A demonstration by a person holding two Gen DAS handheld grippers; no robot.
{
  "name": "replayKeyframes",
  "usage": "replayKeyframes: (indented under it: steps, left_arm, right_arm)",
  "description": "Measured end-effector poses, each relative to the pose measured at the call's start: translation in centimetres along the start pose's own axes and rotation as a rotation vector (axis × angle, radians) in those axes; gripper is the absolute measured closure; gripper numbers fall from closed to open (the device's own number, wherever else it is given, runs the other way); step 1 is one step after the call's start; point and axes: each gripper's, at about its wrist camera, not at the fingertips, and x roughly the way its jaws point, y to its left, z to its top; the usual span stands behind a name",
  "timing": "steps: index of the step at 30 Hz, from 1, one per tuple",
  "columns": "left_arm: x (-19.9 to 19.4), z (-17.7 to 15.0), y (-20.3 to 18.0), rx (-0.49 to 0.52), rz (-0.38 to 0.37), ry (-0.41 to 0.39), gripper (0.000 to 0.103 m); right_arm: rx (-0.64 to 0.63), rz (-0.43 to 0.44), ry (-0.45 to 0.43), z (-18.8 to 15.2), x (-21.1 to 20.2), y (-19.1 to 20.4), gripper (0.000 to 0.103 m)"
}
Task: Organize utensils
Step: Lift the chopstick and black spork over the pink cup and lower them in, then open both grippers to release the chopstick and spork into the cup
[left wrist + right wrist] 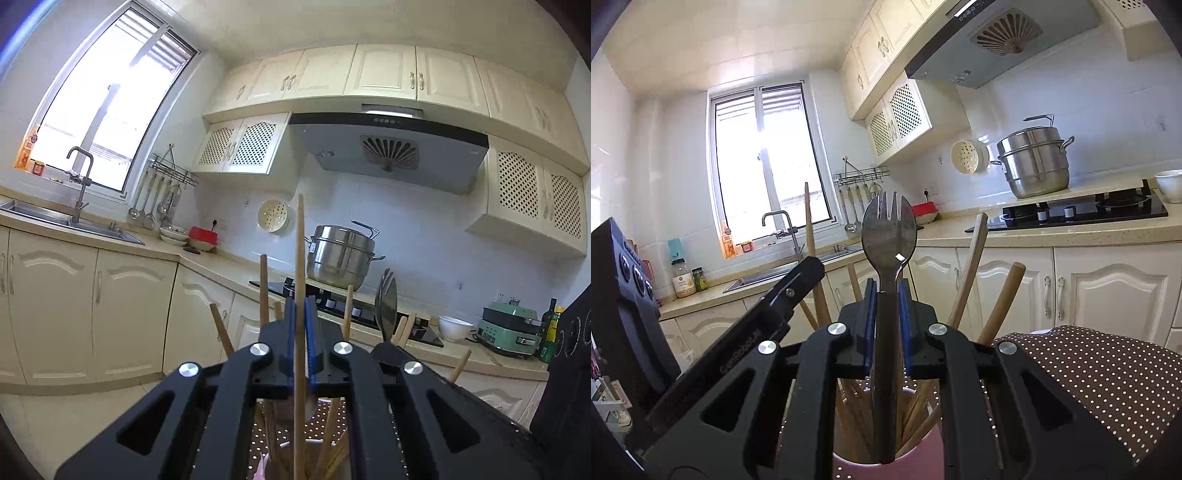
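Observation:
My left gripper is shut on a long wooden chopstick that stands upright between its blue pads. My right gripper is shut on the dark handle of a metal spork, tines up. Both grippers sit over a pink utensil cup that holds several wooden chopsticks. The spork and the right gripper's body show just right of my left gripper. The left gripper's arm shows at the left of the right wrist view.
The cup stands on a brown polka-dot cloth. Behind are a counter with a sink, a black stove with a steel steamer pot, a white bowl, a green appliance and bottles.

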Motion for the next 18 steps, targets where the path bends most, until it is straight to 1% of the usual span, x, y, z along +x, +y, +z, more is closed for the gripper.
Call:
replayKeyframes:
  steps: [2,4,5,6,7,9,10,12,16,18]
  left_arm:
    - [-0.1,-0.1,0.2,0.010,0.002,0.023,0.096]
    - [-0.3,0.0,0.5,0.005,-0.004,0.054,0.093]
    - [-0.5,0.1,0.7,0.001,-0.005,0.065,0.082]
    - [-0.8,0.2,0.9,-0.005,-0.007,0.069,0.069]
    - [-1.2,0.4,1.2,-0.015,-0.002,0.072,0.066]
    - [-1.8,0.7,1.7,-0.018,0.023,0.105,0.063]
    - [-2.0,0.8,1.9,-0.025,0.024,0.119,0.063]
    - [-2.6,1.0,2.6,-0.037,0.038,0.136,0.058]
    - [-3.0,1.4,3.2,0.036,0.148,0.183,0.057]
    - [-3.1,1.4,3.5,0.061,0.171,0.199,0.056]
  right_arm:
    - [0.004,-0.006,-0.002,0.0,0.1,0.0,0.091]
    - [0.005,-0.007,-0.001,0.1,0.2,-0.1,0.091]
    - [0.006,-0.007,-0.002,0.1,0.2,0.0,0.091]
    - [0.007,-0.005,-0.005,0.2,0.2,0.0,0.091]
    - [0.006,-0.009,-0.007,0.2,0.2,0.1,0.091]
    - [0.005,-0.004,-0.012,0.3,0.2,0.2,0.091]
    - [0.002,-0.003,-0.010,0.3,0.3,0.3,0.091]
    - [-0.002,-0.002,-0.006,0.1,0.4,0.6,0.090]
    - [-0.011,-0.008,0.003,-0.3,0.6,0.8,0.091]
    - [-0.017,-0.015,0.007,-0.5,0.7,1.0,0.091]
